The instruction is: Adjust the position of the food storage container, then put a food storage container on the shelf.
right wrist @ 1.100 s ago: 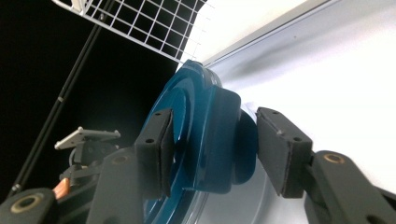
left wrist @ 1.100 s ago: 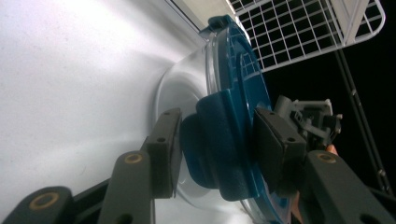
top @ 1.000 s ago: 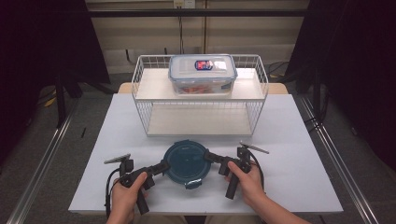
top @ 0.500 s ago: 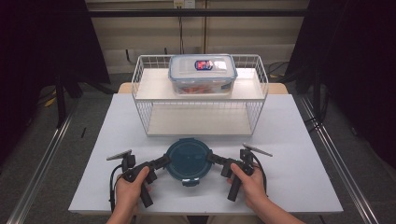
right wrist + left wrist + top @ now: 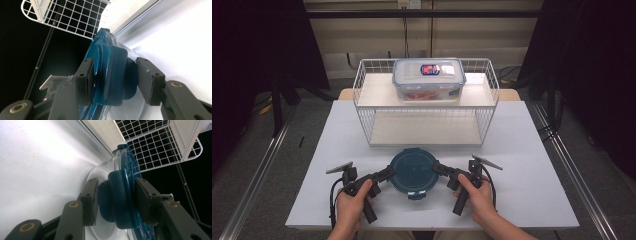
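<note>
Lower centre of the high view: round clear container with a dark teal plastic lid (image 5: 414,172), flat on the white table (image 5: 337,150), just in front of the white wire rack (image 5: 362,100). On the rack's top shelf, well apart from the work, a rectangular clear plastic box with a white lid (image 5: 428,80).

Left gripper (image 5: 388,173) brought in level from the lower left, right gripper (image 5: 437,167) from the lower right, set on opposite edges of the container so that neither side can slide or tip while the teal side clips are worked.

In the left gripper view, jaws about half open and closed on the left clip (image 5: 117,197): one pad against the flap's outer bulge, the other on the lid's top. In the right gripper view, much the same stance around the right clip (image 5: 120,75): one pad on the lid's top, the other beside the flap, too close to tell whether pressing.

Likely step in hand: snapping or freeing both clips together.
</note>
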`<state>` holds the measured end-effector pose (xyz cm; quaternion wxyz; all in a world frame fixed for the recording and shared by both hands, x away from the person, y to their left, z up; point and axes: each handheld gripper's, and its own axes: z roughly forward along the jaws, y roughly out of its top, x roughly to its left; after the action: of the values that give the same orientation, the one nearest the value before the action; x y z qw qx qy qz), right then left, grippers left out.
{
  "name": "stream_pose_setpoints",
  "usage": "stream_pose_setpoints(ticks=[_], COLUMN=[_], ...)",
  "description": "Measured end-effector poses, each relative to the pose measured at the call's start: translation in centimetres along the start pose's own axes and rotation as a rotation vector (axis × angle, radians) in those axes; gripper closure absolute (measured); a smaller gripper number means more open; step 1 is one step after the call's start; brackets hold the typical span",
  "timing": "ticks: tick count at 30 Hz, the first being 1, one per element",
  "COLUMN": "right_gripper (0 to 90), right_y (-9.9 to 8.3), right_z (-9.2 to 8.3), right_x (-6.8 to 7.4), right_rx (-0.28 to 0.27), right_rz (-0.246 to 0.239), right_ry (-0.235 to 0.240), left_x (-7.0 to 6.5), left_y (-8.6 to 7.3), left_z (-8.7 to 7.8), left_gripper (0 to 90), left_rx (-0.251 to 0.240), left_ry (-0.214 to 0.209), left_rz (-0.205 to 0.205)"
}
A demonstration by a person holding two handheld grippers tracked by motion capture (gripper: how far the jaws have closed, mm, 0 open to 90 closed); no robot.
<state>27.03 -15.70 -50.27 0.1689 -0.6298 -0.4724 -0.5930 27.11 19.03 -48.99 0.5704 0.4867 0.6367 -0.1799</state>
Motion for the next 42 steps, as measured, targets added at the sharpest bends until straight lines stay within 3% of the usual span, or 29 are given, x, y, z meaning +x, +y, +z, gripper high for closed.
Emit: stream_pose_setpoints(ticks=[1, 2, 3, 4, 5, 6, 10, 11, 12, 14, 16, 17, 21, 25, 33, 39, 42], right_gripper=[50.1, 49.8, 49.5, 49.3, 49.3, 49.2, 49.1, 49.2, 49.4, 49.8, 50.2, 50.5, 51.2, 51.1, 51.2, 52.0, 52.1], right_y=[0.0, -0.1, -0.1, -0.1, -0.1, -0.1, -0.1, -0.1, -0.1, -0.1, -0.2, -0.2, -0.3, -0.3, -0.1, 0.3, 0.5], right_z=[0.1, 0.1, 0.1, 0.2, 0.1, 0.2, 0.2, 0.2, 0.1, 0.1, 0.2, 0.1, -0.1, -0.3, -0.7, -1.1, -1.3], right_x=[0.0, 0.1, 0.1, 0.0, 0.0, 0.0, -0.1, -0.1, 0.0, 0.0, 0.0, 0.1, -0.1, 0.1, 0.8, 1.6, 2.0], right_rx=[-0.003, -0.005, -0.004, -0.005, -0.003, -0.004, -0.003, -0.005, 0.000, 0.002, -0.016, -0.018, -0.042, -0.048, -0.084, -0.108, -0.131], right_rz=[0.001, -0.003, -0.009, -0.018, -0.012, -0.016, -0.024, -0.023, -0.024, -0.013, -0.008, 0.003, 0.045, 0.060, 0.034, 0.034, 0.019], right_ry=[0.003, 0.001, 0.000, 0.000, 0.000, 0.001, 0.005, 0.007, 0.000, -0.003, -0.004, -0.009, 0.002, 0.013, 0.032, 0.048, 0.060], left_x=[-0.3, -0.2, 0.0, 0.1, -0.1, -0.1, 0.1, -0.1, -0.1, -0.2, -0.1, -0.4, -1.1, -1.5, -2.3, -3.1, -3.7], left_y=[0.0, -0.1, -0.1, -0.1, -0.2, -0.2, -0.5, -0.6, -0.7, -0.6, -0.9, -0.9, -1.0, -0.8, -0.4, -0.3, 0.0], left_z=[0.0, 0.0, -0.1, -0.2, 0.0, -0.1, -0.3, -0.2, -0.3, -0.3, -0.3, -0.2, -0.3, -0.1, -0.1, 0.2, 0.1], left_gripper=[56.2, 56.2, 56.2, 56.0, 55.6, 55.1, 49.3, 52.9, 54.4, 55.3, 55.7, 55.9, 57.0, 58.0, 58.2, 58.2, 58.2], left_rx=[0.009, 0.004, 0.001, 0.017, -0.014, -0.006, 0.005, -0.009, -0.005, -0.004, -0.027, -0.030, -0.032, -0.061, -0.076, -0.117, -0.115], left_ry=[0.047, 0.045, 0.005, 0.007, 0.011, 0.013, 0.014, 0.000, 0.007, 0.015, -0.002, 0.012, 0.008, -0.001, -0.028, -0.050, -0.055], left_rz=[-0.011, -0.005, 0.003, 0.024, 0.010, 0.032, 0.034, 0.000, 0.011, -0.020, -0.012, -0.034, 0.019, 0.024, 0.069, 0.061, 0.092])
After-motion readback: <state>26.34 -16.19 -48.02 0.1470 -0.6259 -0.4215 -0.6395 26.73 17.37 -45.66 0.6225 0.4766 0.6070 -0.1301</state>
